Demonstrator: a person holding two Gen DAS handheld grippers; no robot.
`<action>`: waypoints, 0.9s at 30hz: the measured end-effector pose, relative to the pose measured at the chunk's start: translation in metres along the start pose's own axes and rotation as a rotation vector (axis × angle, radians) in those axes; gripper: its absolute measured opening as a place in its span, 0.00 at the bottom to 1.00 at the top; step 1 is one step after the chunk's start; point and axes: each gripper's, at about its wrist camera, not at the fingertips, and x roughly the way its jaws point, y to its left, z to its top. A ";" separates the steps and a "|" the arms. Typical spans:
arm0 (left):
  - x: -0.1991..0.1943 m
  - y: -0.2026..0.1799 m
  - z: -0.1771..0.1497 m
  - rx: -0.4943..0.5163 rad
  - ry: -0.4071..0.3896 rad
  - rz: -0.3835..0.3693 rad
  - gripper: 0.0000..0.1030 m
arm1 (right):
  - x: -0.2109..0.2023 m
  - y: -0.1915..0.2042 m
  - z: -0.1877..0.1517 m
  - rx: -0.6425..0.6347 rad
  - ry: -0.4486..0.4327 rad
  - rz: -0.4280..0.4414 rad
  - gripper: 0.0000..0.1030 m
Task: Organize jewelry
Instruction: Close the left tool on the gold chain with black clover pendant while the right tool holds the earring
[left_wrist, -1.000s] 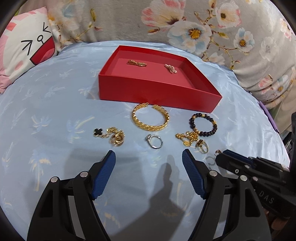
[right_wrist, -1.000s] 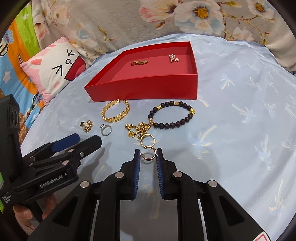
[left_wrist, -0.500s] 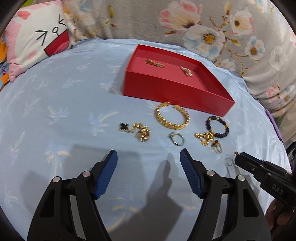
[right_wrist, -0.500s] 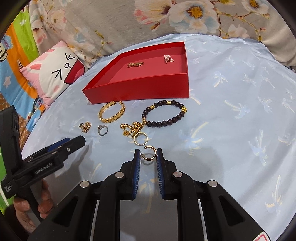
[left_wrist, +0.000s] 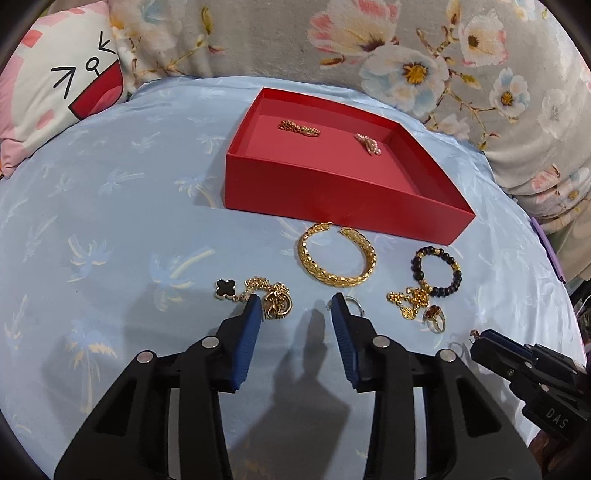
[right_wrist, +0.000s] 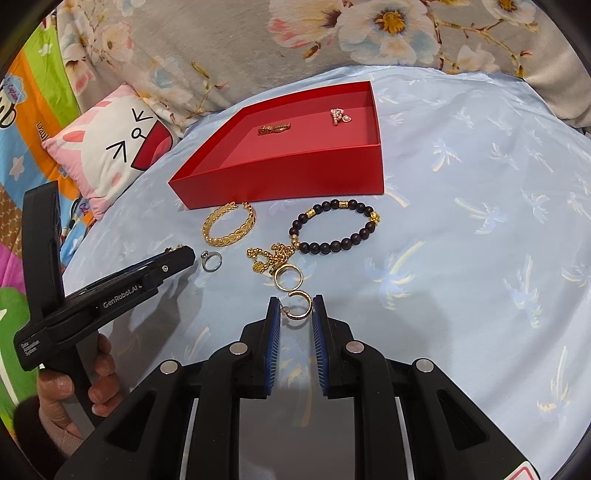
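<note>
Narrowed since the earlier frame, the left gripper has just been closing, nothing pinched; "DAS" marks the right tool. Right view: right gripper pinches an open gold ring; "GenRobot.AI" on the left tool; red tray far.

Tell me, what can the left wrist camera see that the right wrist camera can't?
Only the left wrist view shows the black clover charm. Only the right wrist view shows the person's hand and the bright striped cloth. Both show the red box, the gold bangle, the dark bead bracelet and the bunny cushion.
</note>
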 end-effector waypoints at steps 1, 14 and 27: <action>0.000 0.000 0.000 0.001 0.000 0.006 0.34 | 0.000 0.000 0.000 0.002 0.000 0.002 0.16; 0.002 -0.003 0.001 0.025 0.008 0.067 0.17 | -0.001 -0.002 0.001 0.010 -0.003 0.015 0.16; -0.025 -0.013 -0.028 0.064 0.026 0.012 0.00 | -0.008 0.000 0.001 0.005 -0.014 0.020 0.16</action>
